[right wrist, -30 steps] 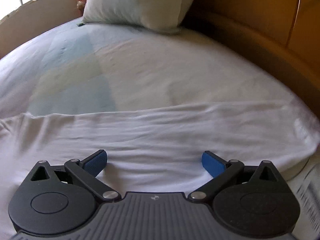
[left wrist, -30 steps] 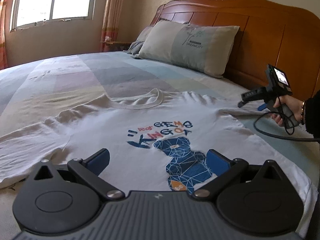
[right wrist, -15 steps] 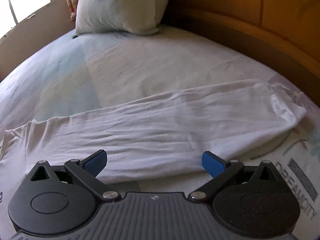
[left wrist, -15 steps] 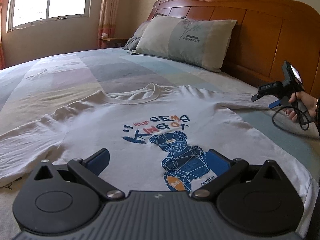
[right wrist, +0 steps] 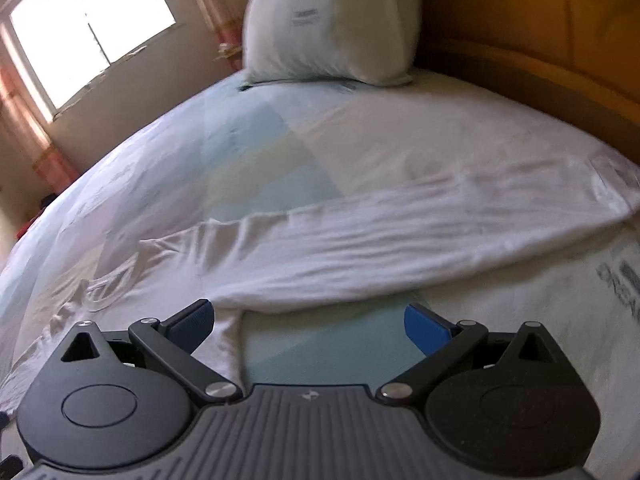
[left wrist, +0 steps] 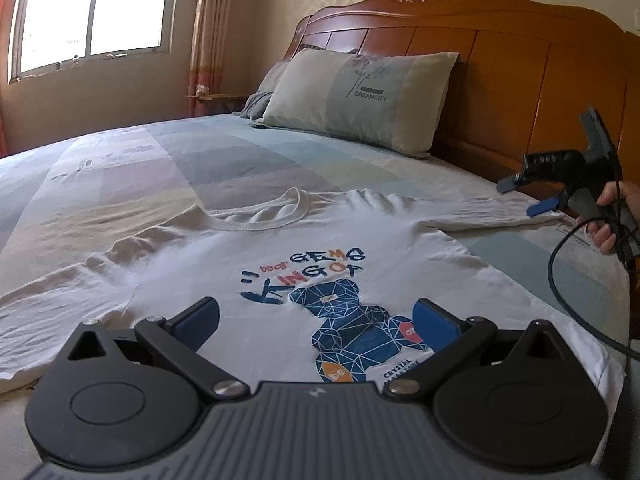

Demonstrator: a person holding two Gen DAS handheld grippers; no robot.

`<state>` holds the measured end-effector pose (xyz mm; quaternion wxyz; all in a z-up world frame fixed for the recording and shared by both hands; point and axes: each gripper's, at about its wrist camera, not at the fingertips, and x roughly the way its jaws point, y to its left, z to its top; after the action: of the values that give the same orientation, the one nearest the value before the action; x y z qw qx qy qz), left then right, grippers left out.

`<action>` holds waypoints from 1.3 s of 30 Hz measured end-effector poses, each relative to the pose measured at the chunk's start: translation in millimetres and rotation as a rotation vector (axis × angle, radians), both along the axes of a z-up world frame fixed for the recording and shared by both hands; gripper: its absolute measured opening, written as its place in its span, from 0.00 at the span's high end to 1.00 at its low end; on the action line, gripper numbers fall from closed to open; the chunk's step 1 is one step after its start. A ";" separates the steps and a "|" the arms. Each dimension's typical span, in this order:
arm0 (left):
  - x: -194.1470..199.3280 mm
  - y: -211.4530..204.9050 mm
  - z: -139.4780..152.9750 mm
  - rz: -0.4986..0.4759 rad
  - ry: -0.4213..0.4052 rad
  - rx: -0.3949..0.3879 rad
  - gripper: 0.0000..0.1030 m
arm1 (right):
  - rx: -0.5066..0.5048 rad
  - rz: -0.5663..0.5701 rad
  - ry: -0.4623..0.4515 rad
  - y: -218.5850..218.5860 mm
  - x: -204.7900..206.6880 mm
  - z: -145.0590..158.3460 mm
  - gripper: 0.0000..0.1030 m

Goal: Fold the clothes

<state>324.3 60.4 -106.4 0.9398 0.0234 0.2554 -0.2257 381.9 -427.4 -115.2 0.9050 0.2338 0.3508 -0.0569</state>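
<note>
White long-sleeved shirt point(left wrist: 248, 276) is lying flat on the bed point(left wrist: 168, 160), just beyond the left claw point(left wrist: 316, 320). Both claws are gaping apart, empty. The right claw point(right wrist: 308, 324) is hovering near the outstretched sleeve point(right wrist: 420, 236).

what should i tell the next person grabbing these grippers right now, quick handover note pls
Left gripper: open, empty, hovering over the lower front of the white T-shirt by the blue bear print.
Right gripper: open, empty, in the air above the end of the right sleeve, near the headboard.
Shirt: lying face up on the bed, collar toward the pillow, both sleeves spread out to the sides.
Done: the shirt is laid out fairly flat.
Left: no fold made yet; sleeves and body all still to fold.
</note>
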 end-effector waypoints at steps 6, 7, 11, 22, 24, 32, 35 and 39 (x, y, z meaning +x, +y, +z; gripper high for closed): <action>2.4 -0.8 -1.9 -0.006 0.008 -0.008 0.01 | 0.114 -0.099 -0.003 -18.4 -19.1 -26.7 0.00; 3.2 -1.5 -3.2 -0.007 0.012 -0.005 0.01 | 0.135 -0.104 -0.006 -19.3 -21.3 -30.8 0.00; 6.5 -5.1 -9.1 -0.004 0.029 0.012 0.01 | 0.106 -0.083 0.007 -10.8 -20.6 -39.5 0.00; 7.5 -6.6 -15.2 -0.006 0.046 0.024 0.01 | 0.150 -0.143 -0.086 -38.2 -22.0 -49.0 0.00; 8.4 -7.4 -16.0 -0.006 0.048 0.021 0.01 | 0.202 -0.177 -0.137 -53.7 -29.3 -53.2 0.00; 9.1 -18.0 -20.1 -0.016 0.042 0.035 0.01 | 0.329 -0.308 -0.271 -107.0 -46.5 -63.8 0.00; 9.5 -21.7 -22.7 -0.022 0.044 0.044 0.01 | 0.339 -0.333 -0.290 -119.8 -43.3 -66.5 0.00; 10.2 -25.4 -26.5 -0.025 0.049 0.058 0.01 | 0.302 -0.356 -0.299 -123.3 -32.0 -69.6 0.00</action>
<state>334.5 35.0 -132.9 0.9293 0.0483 0.2846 -0.2302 350.0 -550.7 -184.8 0.8773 0.4299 0.1713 -0.1272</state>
